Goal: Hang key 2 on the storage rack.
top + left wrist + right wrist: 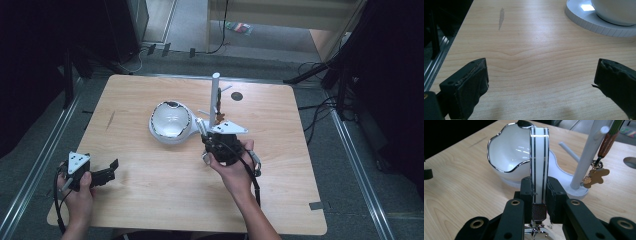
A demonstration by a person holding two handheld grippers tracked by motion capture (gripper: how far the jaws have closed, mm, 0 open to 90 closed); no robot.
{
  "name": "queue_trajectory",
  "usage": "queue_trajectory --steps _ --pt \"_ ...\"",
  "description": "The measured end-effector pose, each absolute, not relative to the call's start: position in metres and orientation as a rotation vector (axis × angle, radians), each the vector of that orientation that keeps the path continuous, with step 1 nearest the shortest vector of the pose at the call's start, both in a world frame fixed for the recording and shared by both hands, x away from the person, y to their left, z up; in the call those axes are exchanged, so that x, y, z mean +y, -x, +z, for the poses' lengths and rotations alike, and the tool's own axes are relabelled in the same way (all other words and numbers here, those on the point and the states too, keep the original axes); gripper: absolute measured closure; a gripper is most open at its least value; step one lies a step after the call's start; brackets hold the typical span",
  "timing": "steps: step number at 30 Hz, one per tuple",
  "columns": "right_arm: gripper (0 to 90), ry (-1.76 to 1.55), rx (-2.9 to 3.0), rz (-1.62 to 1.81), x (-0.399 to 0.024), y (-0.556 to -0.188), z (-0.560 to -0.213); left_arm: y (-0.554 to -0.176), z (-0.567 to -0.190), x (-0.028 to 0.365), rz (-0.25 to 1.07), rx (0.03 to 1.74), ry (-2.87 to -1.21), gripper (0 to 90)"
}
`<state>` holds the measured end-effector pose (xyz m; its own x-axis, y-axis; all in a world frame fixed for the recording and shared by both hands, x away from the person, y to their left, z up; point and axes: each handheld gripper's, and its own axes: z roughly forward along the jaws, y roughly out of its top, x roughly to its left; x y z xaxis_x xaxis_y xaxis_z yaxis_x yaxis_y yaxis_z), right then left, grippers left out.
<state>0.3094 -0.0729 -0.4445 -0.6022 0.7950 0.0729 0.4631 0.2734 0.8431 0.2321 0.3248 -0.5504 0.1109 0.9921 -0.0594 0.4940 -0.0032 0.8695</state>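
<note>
My right gripper (205, 136) is near the table's middle, shut on a white strap with black stripes (539, 157). The strap stands upright between the jaws, with a metal mesh piece and a chrome part under it; it looks like a watch. Just beyond it is a white wavy-rimmed bowl (170, 120) on a white base. A white pole (215, 97) rises from that base, and a brown gingerbread-man charm (597, 176) hangs on it. My left gripper (111, 170) rests low at the table's front left, open with nothing between its jaws (541, 75).
The wooden table (150, 200) has a grey smear (110, 120) at its left and a dark round disc (236, 96) behind the pole. The bowl's base plate (586, 20) lies ahead and right of the left gripper. Metal rails and cables run along both sides.
</note>
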Motion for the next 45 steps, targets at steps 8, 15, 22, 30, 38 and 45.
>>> queue_trajectory --steps 8,15,22,30,38,45 --pt "77.7 -1.136 2.129 1.327 -0.081 -0.31 -0.44 -0.232 -0.55 0.325 0.807 1.488 -1.608 0.0" --pt "77.7 -1.133 2.094 1.378 -0.089 -0.315 -0.439 -0.232 -0.55 0.325 0.809 1.488 -1.606 0.0" --pt "77.7 -1.139 2.07 1.422 -0.096 -0.318 -0.437 -0.232 -0.551 0.324 0.808 1.489 -1.605 0.0" --pt "77.7 -1.161 2.053 1.465 -0.103 -0.324 -0.437 -0.232 -0.55 0.324 0.807 1.49 -1.605 0.0" --pt "77.7 -1.214 2.05 1.511 -0.108 -0.334 -0.441 -0.232 -0.55 0.324 0.807 1.49 -1.61 0.0" --pt "77.7 -1.259 2.058 1.548 -0.109 -0.345 -0.445 -0.232 -0.55 0.324 0.807 1.489 -1.61 0.0"
